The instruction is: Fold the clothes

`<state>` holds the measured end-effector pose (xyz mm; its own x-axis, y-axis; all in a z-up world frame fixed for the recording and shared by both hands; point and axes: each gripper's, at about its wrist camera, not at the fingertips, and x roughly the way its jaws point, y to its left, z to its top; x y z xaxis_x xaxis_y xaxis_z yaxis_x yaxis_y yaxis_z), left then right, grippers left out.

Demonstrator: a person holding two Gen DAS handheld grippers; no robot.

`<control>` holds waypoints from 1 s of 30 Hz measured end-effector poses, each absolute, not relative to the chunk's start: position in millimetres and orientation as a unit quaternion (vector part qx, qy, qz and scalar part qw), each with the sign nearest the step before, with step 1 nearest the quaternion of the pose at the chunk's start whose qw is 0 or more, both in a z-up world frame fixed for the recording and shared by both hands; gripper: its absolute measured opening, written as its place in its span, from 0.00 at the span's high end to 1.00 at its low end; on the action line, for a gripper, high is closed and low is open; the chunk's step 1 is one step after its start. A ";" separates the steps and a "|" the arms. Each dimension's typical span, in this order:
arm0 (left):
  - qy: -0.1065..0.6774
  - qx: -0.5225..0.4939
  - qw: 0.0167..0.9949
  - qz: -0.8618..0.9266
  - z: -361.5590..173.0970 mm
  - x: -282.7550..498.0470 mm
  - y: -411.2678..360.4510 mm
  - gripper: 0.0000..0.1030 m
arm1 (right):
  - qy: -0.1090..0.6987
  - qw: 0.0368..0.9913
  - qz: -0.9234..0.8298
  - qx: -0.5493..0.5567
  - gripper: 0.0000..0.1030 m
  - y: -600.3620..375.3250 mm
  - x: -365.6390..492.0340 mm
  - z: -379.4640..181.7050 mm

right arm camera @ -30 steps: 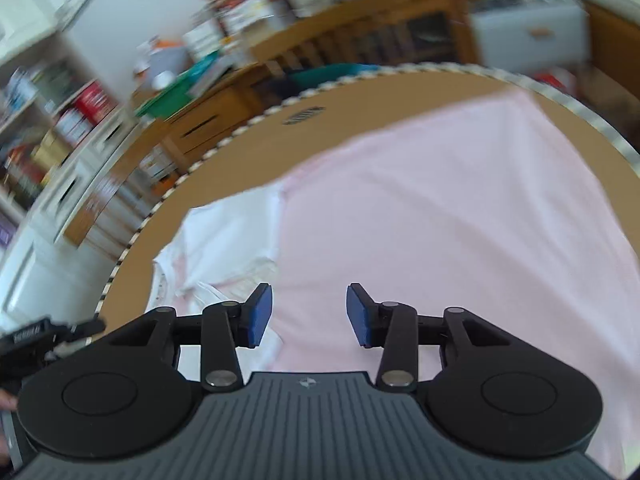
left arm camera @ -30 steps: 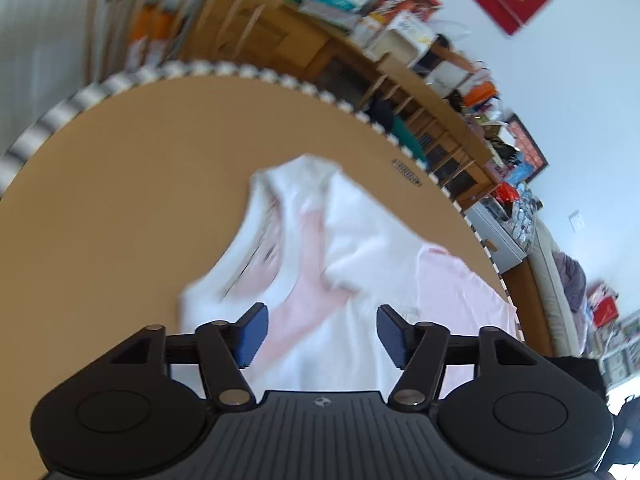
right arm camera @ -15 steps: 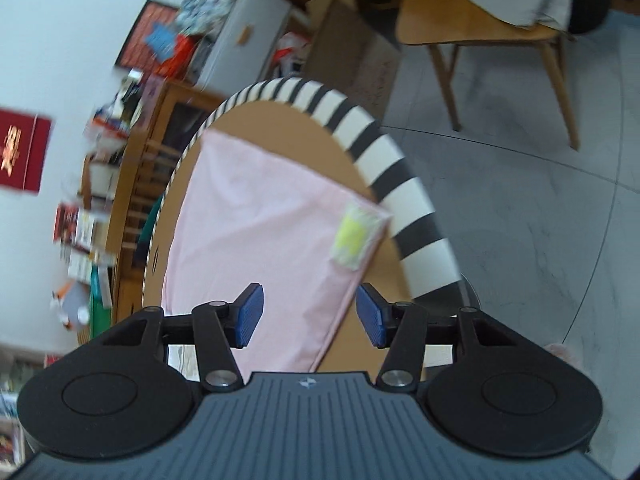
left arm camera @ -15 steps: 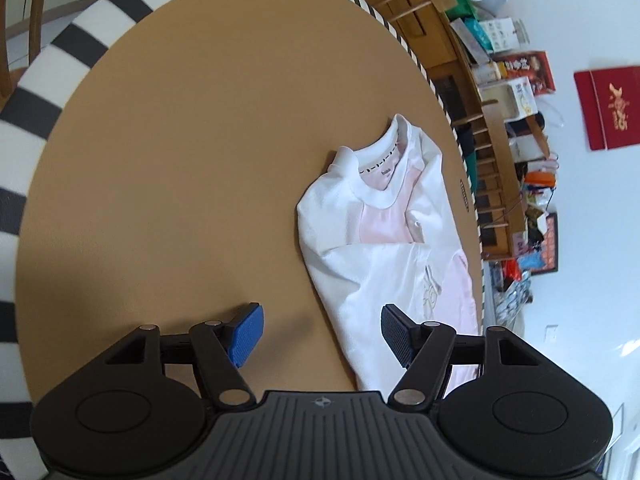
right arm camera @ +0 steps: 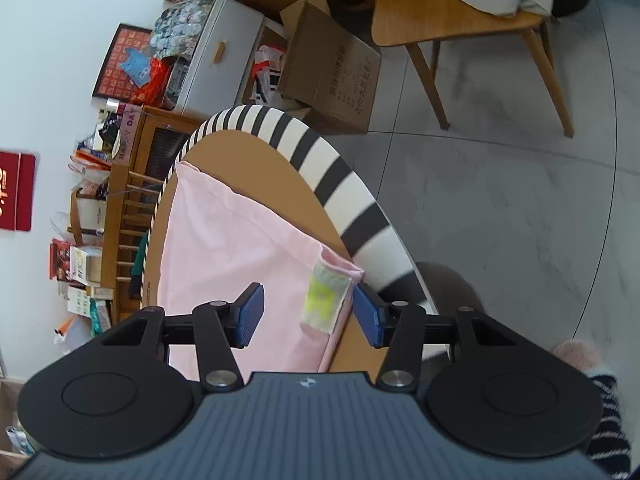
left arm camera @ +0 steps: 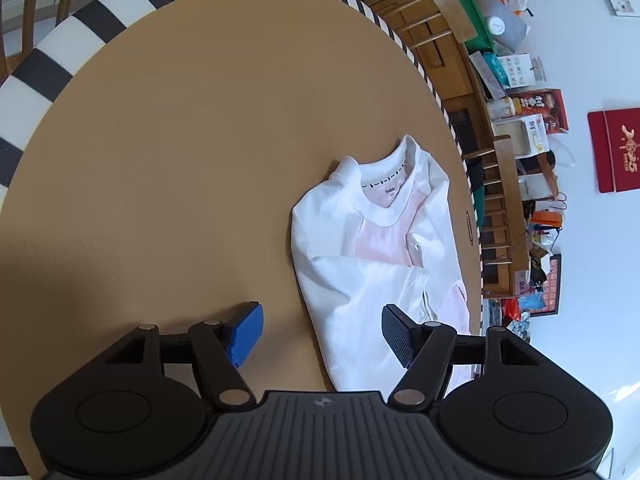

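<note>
A white and pink shirt (left arm camera: 372, 256) lies on the round tan table (left arm camera: 180, 152), collar toward the far edge, sleeves folded inward. My left gripper (left arm camera: 320, 332) is open above its near left side edge, holding nothing. In the right wrist view the shirt's pink lower part (right arm camera: 224, 248) reaches the table's striped rim (right arm camera: 340, 184), with a corner turned up showing a white and yellow label (right arm camera: 324, 300). My right gripper (right arm camera: 306, 314) is open, its blue pads either side of that label corner, not closed on it.
A cluttered wooden shelf unit (left arm camera: 500, 152) stands behind the table. A cardboard box (right arm camera: 332, 76), a wooden chair (right arm camera: 460, 28) with clothes on it, and grey floor tiles (right arm camera: 500, 200) lie beyond the table's rim. A slippered foot (right arm camera: 580, 356) is at lower right.
Both grippers swung outward over the last second: the left now looks along the shirt's collar end, the right over the hem corner at the rim. Since half a second ago they shifted slightly.
</note>
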<state>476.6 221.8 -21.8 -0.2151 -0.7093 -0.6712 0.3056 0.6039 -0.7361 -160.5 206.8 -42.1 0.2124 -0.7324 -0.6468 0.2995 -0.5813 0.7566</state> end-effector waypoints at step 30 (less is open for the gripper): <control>0.622 -0.099 0.646 -0.431 -26.1 472.8 193.9 0.97 | -0.066 0.439 -0.613 0.654 0.93 181.2 -157.2 -33.2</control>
<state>472.8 193.9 -26.1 -0.1458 -0.6805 -0.7181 0.4333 0.6086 -0.6647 -157.2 181.2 -33.2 0.2408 -0.6239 -0.7435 0.4506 -0.6066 0.6549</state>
